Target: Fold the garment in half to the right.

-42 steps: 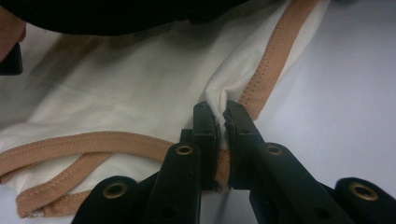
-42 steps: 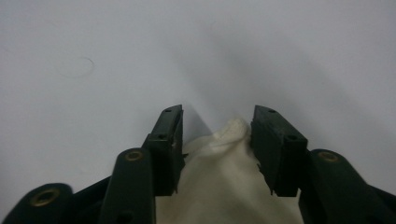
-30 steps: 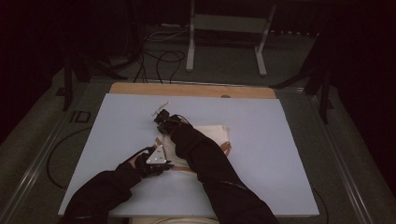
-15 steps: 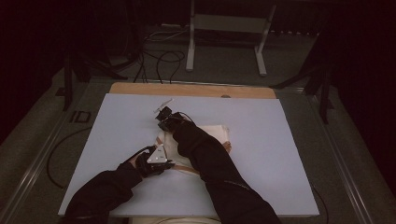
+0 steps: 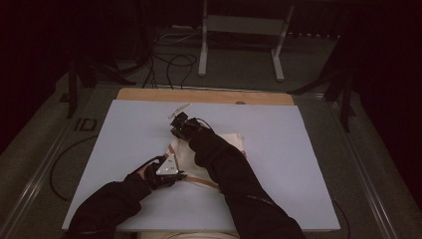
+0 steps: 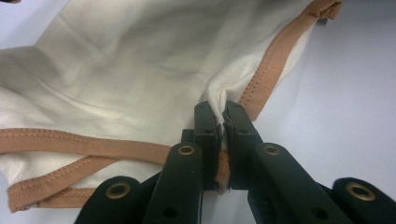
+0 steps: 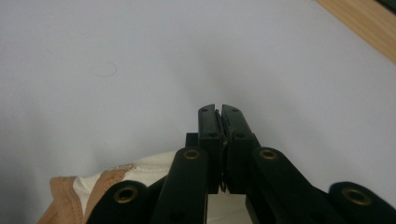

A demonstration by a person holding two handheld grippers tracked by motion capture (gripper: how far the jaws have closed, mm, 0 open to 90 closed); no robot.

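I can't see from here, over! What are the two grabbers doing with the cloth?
Left gripper shut on cream cloth, pinching its tan edge. Right gripper shut, cloth beneath its jaws. Nothing in the way.

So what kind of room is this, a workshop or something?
Probably a recording lab: a pale work table in a dark room, loose cables on the floor, and a metal stand behind it.

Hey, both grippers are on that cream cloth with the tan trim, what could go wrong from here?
1. The left gripper pinches only a narrow bit of the cloth at its tan trim; a pull may slip it free.
2. The right gripper is shut, but whether it holds fabric is hard to tell; it may lift with nothing.
3. The cloth lies bunched between the two grippers, so any fold from here may come out crooked.
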